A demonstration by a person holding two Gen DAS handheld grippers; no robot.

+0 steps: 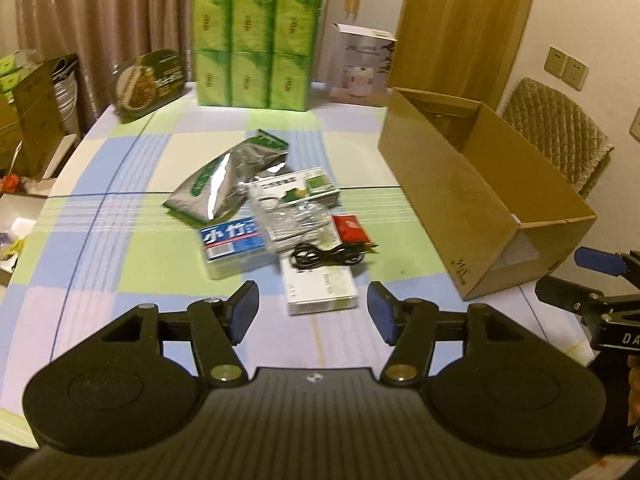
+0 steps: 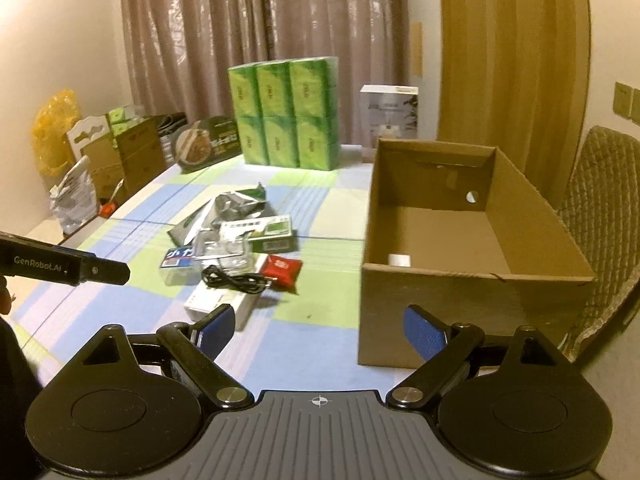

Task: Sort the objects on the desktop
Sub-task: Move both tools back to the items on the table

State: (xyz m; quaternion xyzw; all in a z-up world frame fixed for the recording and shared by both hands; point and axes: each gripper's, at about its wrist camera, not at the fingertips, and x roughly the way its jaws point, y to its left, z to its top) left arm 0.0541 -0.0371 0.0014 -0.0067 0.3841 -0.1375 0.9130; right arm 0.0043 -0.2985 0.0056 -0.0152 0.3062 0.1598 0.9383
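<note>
1. The left tongs hang above the checked blue, green and white worktop, jaws partly apart with nothing between them.
2. The right tongs stand wide apart and hold nothing; behind them are bare cloth and the near wall of the open brown cardboard box.
3. Just beyond the left tongs lies the white and pale green flat carton, with the coiled black cable resting on its far end.
4. The small red packet sits just right of the cable, touching the pile.
5. The blue and white boxed pack with large characters lies left of the carton; a clear plastic blister pack overlaps it.
6. Behind these lie the crumpled silver foil bag with green print and a green and white small box.
7. The cardboard box stands right of the pile, well apart from it, with one small white object on its floor.
8. A wrapped block of green tissue packs stands upright at the worktop's far edge.
</note>
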